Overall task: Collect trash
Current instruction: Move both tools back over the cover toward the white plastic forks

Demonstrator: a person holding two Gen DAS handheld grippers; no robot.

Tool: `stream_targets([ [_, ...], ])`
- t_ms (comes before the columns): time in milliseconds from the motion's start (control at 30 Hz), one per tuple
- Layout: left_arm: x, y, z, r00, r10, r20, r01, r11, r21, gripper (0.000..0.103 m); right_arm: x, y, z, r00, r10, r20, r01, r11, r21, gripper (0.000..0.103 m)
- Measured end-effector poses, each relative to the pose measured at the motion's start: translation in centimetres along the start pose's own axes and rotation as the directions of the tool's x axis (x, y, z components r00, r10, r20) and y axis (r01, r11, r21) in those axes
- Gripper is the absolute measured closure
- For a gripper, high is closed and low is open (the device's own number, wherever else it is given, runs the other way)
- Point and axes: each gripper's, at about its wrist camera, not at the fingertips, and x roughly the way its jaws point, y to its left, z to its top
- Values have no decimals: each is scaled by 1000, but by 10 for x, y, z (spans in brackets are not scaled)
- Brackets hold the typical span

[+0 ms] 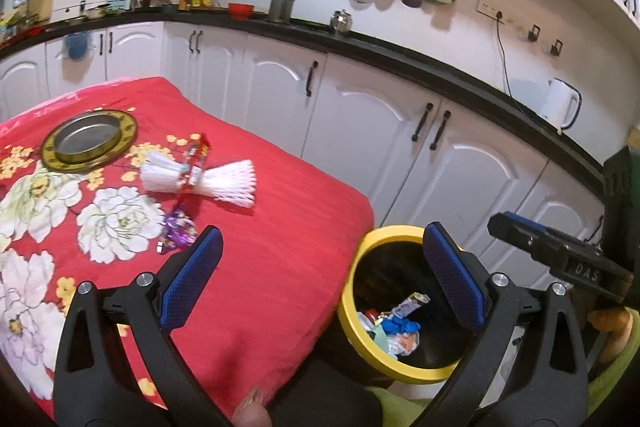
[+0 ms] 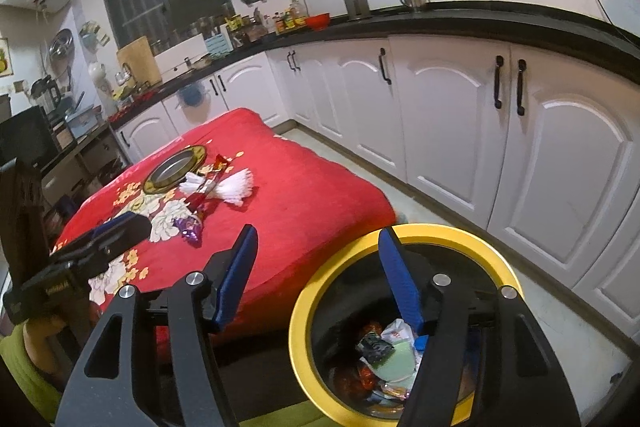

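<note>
Both my grippers are up near the edge of the red flower-print cloth tabletop point(image 1: 260, 259), and both sets of blue-padded fingers are spread wide apart with nothing between them. My left gripper point(image 1: 322, 259) sits over the gap between the tabletop and the yellow-rimmed round black trash bin point(image 1: 352, 307); my right gripper point(image 2: 318, 255) is nearly the same, with its right finger over the bin's mouth.

The bin already has a heap of crumpled wrappers point(image 2: 384, 359) at the bottom, too jumbled to count properly: some white, blue, green and orange bits.

Trash left on the tabletop, as far as I can count: one crinkled purple foil wrapper point(image 1: 178, 227) near my left finger, and one long red and yellow snack wrapper point(image 1: 194, 163) further back, lying across two white shuttlecocks point(image 1: 232, 183) that are set tip to tip. Behind those is one round metal dish with a gold patterned rim point(image 1: 90, 139)
</note>
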Motion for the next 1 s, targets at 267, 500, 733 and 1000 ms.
stream_targets([
  [267,-7,30,8,999,43,28,-42,998,-47,11,14,22,3,999,27,-29,-28,999,-31,42],
  [500,-12,53,15,996,69,50,-65,995,-82,11,27,44,9,997,58,-47,-61,996,-66,42],
  [733,-11,73,19,994,92,55,-86,991,-106,11,51,67,15,993,90,-70,-98,990,-106,42],
  [1000,5,102,25,992,122,25,-118,983,-140,11,90,82,31,990,116,-78,-126,983,-133,42],
])
